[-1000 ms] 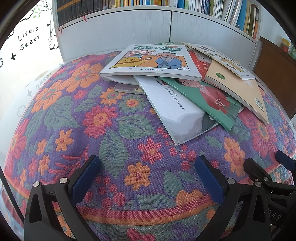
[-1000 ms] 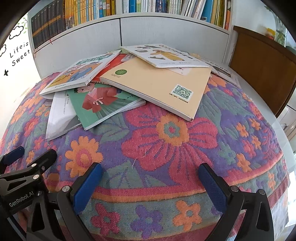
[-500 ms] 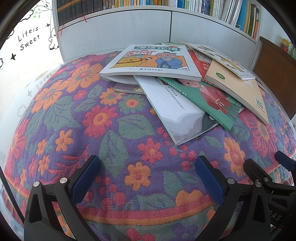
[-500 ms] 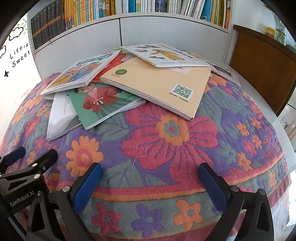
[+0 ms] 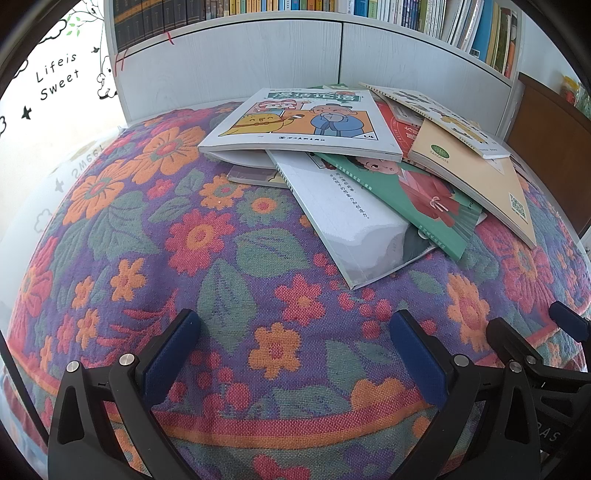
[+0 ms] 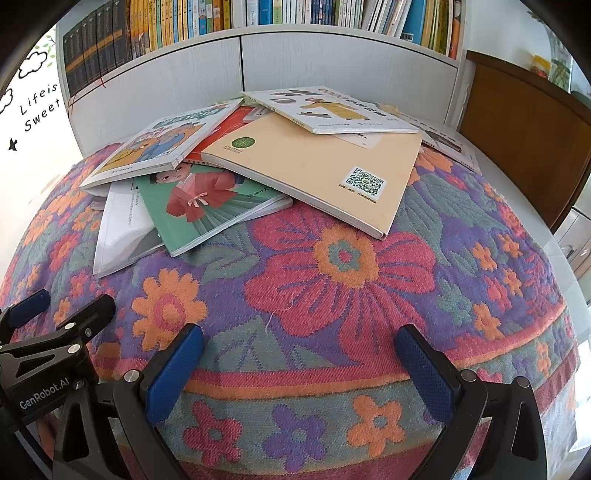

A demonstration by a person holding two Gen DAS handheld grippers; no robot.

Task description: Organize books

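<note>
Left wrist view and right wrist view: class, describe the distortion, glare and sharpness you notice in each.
Left wrist view: fisheye bulges the floral woven tablecloth into a dome; the white window is overexposed. Right wrist view: the white bookshelf edge curves; the tan QR-code book stays sharp.

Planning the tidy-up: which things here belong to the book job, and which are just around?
Job:
white cartoon-cover book
green book showing a red-robed child
tan QR-code book
plain white book

Around:
floral woven cloth
filled bookshelf
brown wooden cabinet
</note>
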